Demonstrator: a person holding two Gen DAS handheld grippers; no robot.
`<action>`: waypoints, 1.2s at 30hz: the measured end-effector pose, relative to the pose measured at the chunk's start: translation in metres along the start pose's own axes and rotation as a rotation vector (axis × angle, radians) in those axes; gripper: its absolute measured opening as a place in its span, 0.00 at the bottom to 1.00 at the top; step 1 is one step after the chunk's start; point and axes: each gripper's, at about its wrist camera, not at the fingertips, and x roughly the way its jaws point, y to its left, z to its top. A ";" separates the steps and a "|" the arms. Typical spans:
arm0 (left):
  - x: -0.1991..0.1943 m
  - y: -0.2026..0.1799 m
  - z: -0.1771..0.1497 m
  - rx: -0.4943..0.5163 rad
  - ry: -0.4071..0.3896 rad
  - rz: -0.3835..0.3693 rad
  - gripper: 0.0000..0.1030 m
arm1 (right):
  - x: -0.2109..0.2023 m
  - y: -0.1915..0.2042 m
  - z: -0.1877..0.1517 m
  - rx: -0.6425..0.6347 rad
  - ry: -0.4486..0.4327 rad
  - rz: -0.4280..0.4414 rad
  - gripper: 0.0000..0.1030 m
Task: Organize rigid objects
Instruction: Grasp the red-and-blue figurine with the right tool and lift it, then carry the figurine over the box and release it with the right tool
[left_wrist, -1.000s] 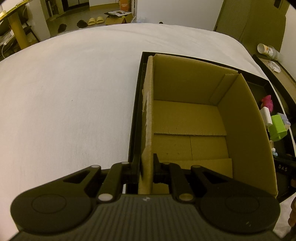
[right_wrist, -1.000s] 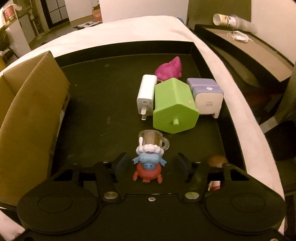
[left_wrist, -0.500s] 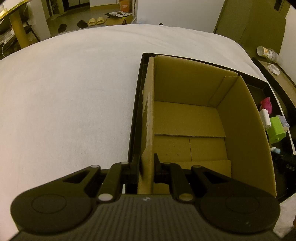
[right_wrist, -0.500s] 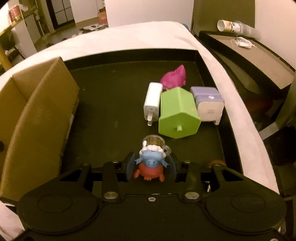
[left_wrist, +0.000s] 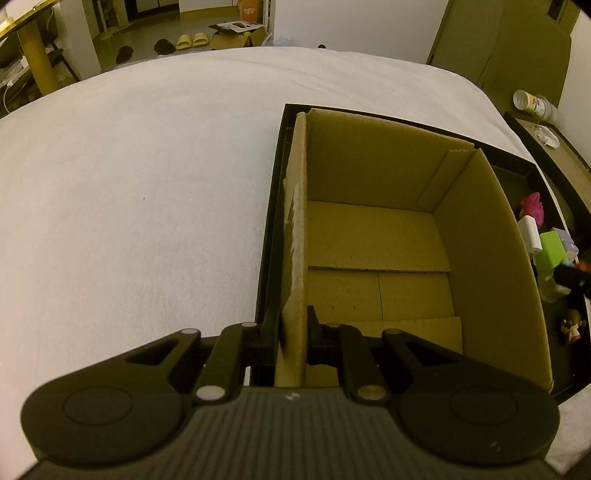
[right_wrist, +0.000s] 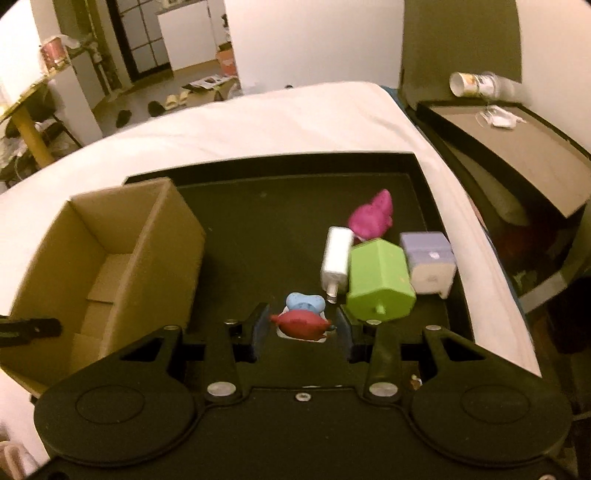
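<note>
My left gripper is shut on the left wall of an open, empty cardboard box, which stands in a black tray on a white bed. In the right wrist view my right gripper is shut on a small blue and red figurine, lifted above the tray floor. The cardboard box stands to its left. Beyond the figurine lie a white charger, a green block, a lilac and white box and a pink toy.
The black tray's rim walls the toys in on the right. A dark side table with a tipped paper cup stands beyond the bed's right edge. In the left wrist view a small brown figurine lies in the tray's near right corner.
My right gripper closed on the blue and red figurine and rose with it, so the tray and box now look farther below. The left gripper kept its hold on the box wall.
</note>
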 end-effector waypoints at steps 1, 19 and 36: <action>0.000 0.000 0.000 -0.001 0.000 -0.001 0.11 | -0.002 0.003 0.002 -0.008 -0.007 0.007 0.37; -0.002 -0.009 0.001 0.020 -0.004 0.049 0.11 | -0.031 0.062 0.040 -0.161 -0.114 0.129 0.37; -0.007 -0.021 -0.001 0.103 -0.034 0.133 0.11 | -0.025 0.082 0.046 -0.244 -0.110 0.272 0.37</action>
